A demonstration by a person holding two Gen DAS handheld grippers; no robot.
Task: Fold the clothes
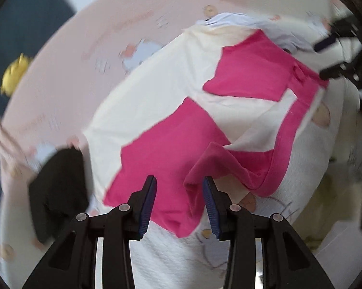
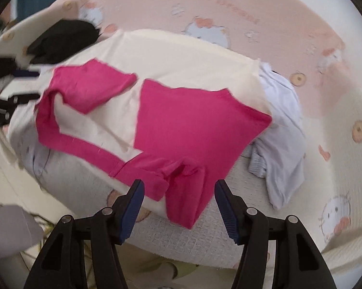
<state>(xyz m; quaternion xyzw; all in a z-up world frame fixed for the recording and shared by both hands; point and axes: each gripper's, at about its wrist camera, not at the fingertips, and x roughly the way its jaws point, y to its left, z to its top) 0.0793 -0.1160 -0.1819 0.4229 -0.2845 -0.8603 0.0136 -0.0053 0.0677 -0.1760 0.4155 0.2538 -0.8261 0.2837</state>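
Note:
A bright pink garment (image 1: 171, 149) (image 2: 193, 125) lies partly folded on a cream cloth (image 1: 156, 84) (image 2: 181, 55) spread over the bed. My left gripper (image 1: 179, 189) is open, and a bunched pink end lies between its fingers, close to the right one. Across the garment, my right gripper (image 2: 179, 187) is also open, with the opposite pink end between its wide fingers. Each gripper shows small in the other's view: the right gripper (image 1: 325, 59) at the far right edge, the left gripper (image 2: 29, 85) at the far left edge.
A black garment (image 1: 58, 187) (image 2: 63, 38) lies beside the cream cloth. A pale lavender garment (image 2: 277, 132) (image 1: 253, 24) is crumpled on the other side. The bed sheet (image 2: 229, 7) is pink and cream with cartoon prints. A yellow object (image 1: 15, 74) sits beyond the bed's edge.

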